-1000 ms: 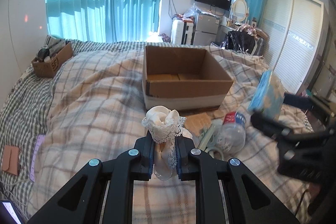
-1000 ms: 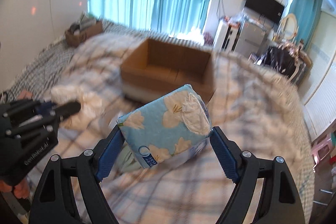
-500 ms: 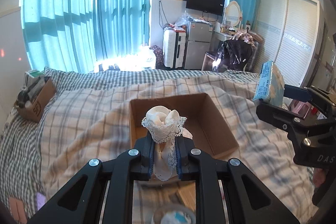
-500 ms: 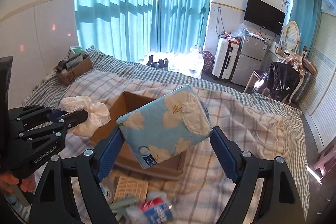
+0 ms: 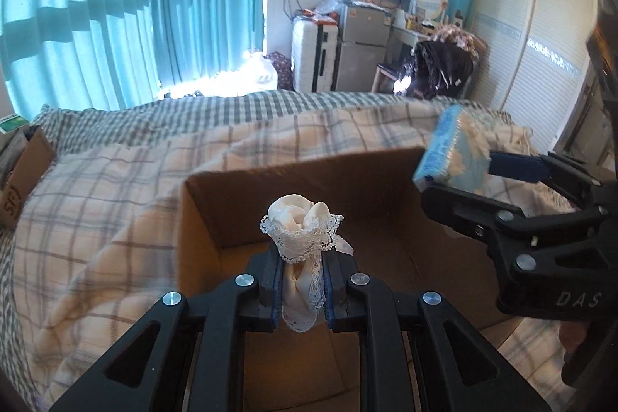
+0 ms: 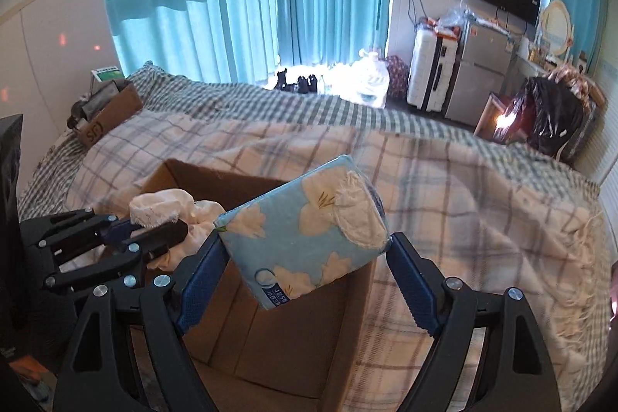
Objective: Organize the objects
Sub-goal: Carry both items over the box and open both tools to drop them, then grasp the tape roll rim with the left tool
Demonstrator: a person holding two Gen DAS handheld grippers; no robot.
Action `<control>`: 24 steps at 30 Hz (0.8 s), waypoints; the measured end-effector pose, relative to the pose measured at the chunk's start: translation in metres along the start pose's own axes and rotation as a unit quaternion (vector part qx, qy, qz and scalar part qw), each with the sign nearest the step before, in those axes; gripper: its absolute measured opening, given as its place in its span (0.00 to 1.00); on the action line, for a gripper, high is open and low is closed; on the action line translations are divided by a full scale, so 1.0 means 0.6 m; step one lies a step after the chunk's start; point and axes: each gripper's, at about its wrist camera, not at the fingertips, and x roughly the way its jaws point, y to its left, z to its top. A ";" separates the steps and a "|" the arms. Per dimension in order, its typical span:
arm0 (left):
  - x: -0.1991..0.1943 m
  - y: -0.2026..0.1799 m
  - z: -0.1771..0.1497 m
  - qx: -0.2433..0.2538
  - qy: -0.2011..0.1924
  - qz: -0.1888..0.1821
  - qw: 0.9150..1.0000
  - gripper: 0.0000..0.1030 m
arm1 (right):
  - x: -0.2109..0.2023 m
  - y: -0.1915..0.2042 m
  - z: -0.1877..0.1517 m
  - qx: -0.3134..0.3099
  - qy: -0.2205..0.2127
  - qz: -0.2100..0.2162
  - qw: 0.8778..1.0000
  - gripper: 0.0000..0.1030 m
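The left gripper [image 5: 300,290] has its 2 fingers [image 5: 270,280] pinching a cream lace-trimmed cloth [image 5: 299,234], whose bunched top stands above the fingertips while a lace end hangs below them. Beyond and beneath those fingers sits the open cardboard box [image 5: 239,215] on the plaid blanket [image 5: 100,195] of the bed; the cloth is held over the box's near part.

The right gripper [image 6: 305,280] has its 2 fingers [image 6: 201,280] spread wide and pressed against the sides of a blue floral tissue pack [image 6: 305,238], which sits tilted between them with a white tissue showing at its upper right. The pack is held above the box [image 6: 270,334], whose brown interior shows under and ahead of the fingertips. In the left wrist view the same pack [image 5: 450,151] is to the right of the left fingers, over the box's far right corner. In the right wrist view the left gripper [image 6: 162,232] and its cloth [image 6: 166,209] lie just left of the right fingers.

Far left of both grippers, a smaller cardboard box [image 6: 112,111] rests at the bed's edge.
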 end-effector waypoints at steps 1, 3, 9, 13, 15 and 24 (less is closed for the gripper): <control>0.003 -0.004 -0.005 0.006 0.002 0.001 1.000 0.18 | 0.005 -0.005 -0.002 0.005 0.002 0.005 1.000 0.82; 0.002 -0.009 -0.009 0.016 0.004 0.003 1.000 0.26 | 0.002 -0.011 -0.003 0.014 0.000 0.015 1.000 0.88; -0.052 -0.018 -0.007 0.004 -0.016 0.009 1.000 0.73 | -0.102 -0.025 0.005 0.022 -0.068 -0.012 0.997 1.00; -0.111 -0.014 -0.003 -0.012 -0.031 0.013 0.999 0.85 | -0.179 -0.022 0.002 0.029 -0.078 -0.018 0.996 1.00; -0.152 -0.018 -0.003 -0.012 -0.047 0.020 0.999 0.85 | -0.224 -0.014 -0.002 0.024 -0.090 -0.029 0.995 1.00; -0.282 -0.023 -0.059 -0.009 -0.081 0.036 0.996 0.99 | -0.381 0.032 -0.041 -0.016 -0.120 -0.059 0.991 1.00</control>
